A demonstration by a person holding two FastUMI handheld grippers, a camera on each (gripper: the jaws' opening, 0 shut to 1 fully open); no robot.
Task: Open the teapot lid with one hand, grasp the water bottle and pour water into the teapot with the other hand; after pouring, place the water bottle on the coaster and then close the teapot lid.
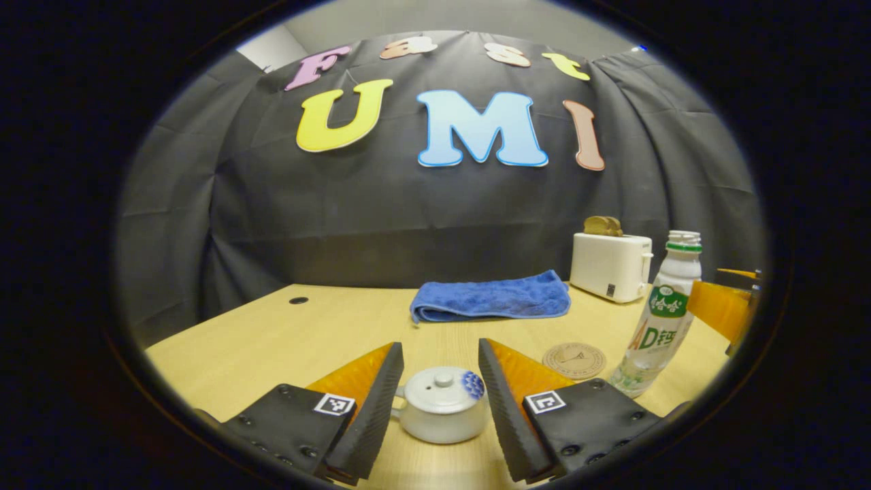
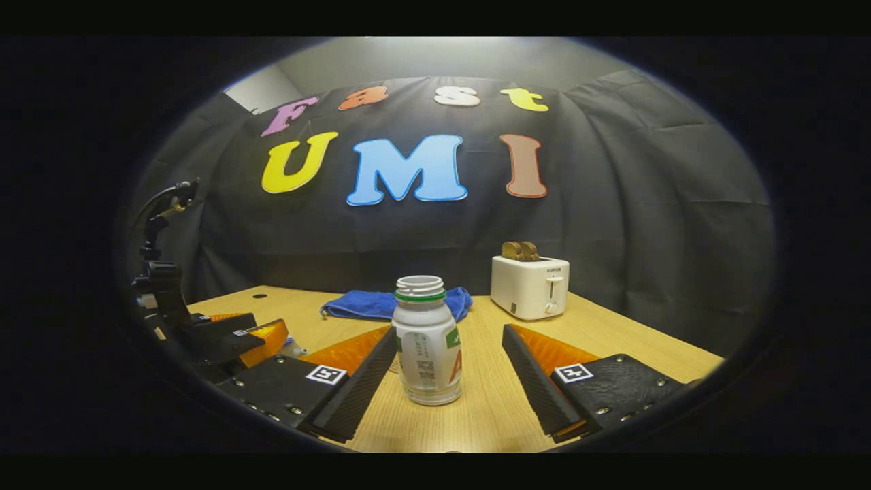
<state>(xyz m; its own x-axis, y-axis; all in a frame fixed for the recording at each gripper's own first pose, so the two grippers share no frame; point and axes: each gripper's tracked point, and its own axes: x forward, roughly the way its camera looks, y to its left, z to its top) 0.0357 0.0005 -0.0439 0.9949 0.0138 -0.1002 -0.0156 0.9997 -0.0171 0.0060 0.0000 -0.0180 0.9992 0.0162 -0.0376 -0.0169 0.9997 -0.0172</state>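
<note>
A staged recording booth rather than a real kitchen: black cloth (image 2: 646,224) hangs as the backdrop behind a pale wooden surface (image 1: 272,340), where a white toaster (image 2: 529,286) holding bread and a folded blue towel (image 1: 491,297) are laid out like household props

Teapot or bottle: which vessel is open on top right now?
The bottle: its neck has no cap, the mouth stands open. The teapot has its lid on.

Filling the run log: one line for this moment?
left tool open astride teapot | lid on | right tool open astride water bottle, uncapped, upright on table | coaster bare
</note>
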